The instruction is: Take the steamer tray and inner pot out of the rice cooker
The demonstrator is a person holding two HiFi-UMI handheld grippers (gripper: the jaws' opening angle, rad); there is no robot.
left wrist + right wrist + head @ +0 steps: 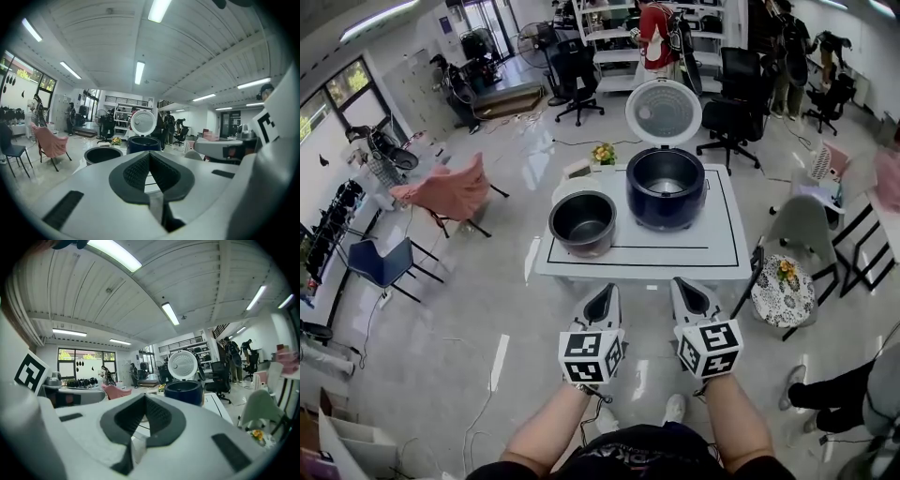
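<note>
The dark blue rice cooker [666,187] stands on the white table [727,261] with its round lid [663,112] raised. Left of it on the table sits the dark inner pot [582,222], empty. I cannot make out a steamer tray. My left gripper [603,293] and right gripper [687,285] hover side by side just before the table's near edge, both shut with nothing held. The left gripper view shows the closed left gripper [150,155], the pot [103,153] and the cooker [143,143] beyond. The right gripper view shows the shut right gripper [145,397] and the cooker [183,391].
A pink-draped chair [450,192] and a blue chair [384,262] stand to the left. A grey chair [802,230] and a floral stool [786,291] stand at the table's right. Black office chairs [731,117], a flower pot [603,153] and people are behind.
</note>
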